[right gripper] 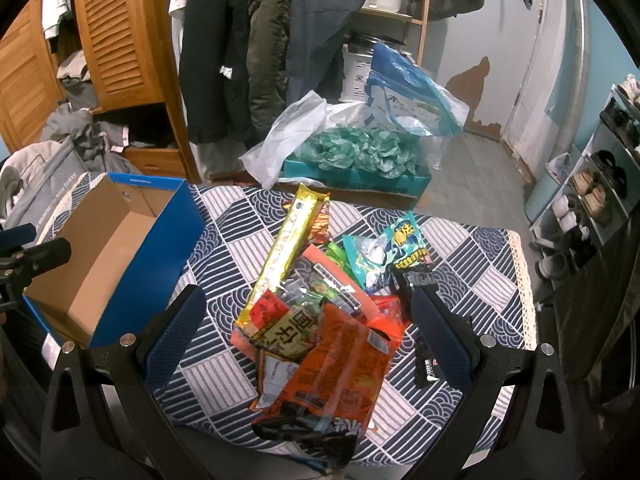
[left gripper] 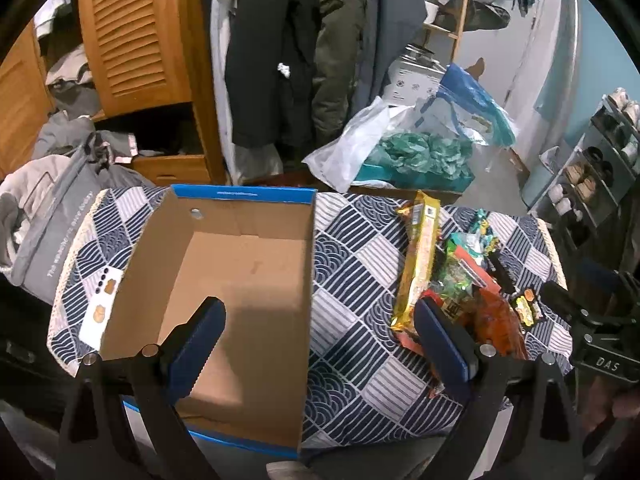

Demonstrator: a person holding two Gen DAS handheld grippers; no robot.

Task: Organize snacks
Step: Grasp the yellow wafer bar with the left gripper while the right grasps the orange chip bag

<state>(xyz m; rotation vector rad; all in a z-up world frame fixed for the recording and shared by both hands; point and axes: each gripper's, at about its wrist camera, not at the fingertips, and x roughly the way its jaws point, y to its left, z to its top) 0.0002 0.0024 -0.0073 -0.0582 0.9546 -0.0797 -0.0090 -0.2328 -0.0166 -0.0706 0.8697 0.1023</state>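
Note:
An empty blue cardboard box [left gripper: 240, 280] stands open on the patterned table; it also shows at the left in the right wrist view [right gripper: 132, 240]. A pile of snack packs lies to its right: a long yellow pack [right gripper: 286, 248], an orange bag [right gripper: 340, 376], a teal pack [right gripper: 384, 252]. The long yellow pack [left gripper: 420, 256] and the orange bag [left gripper: 496, 320] show in the left wrist view too. My left gripper [left gripper: 320, 344] is open above the box's near right wall. My right gripper [right gripper: 308, 336] is open and empty over the near end of the pile.
The table has a blue-and-white patterned cloth [right gripper: 472, 264]. Behind it stands a teal box with plastic bags [right gripper: 360, 152]. Hanging coats [right gripper: 248, 40] and a wooden wardrobe [right gripper: 120, 32] are at the back, a shoe rack [right gripper: 600, 184] at the right.

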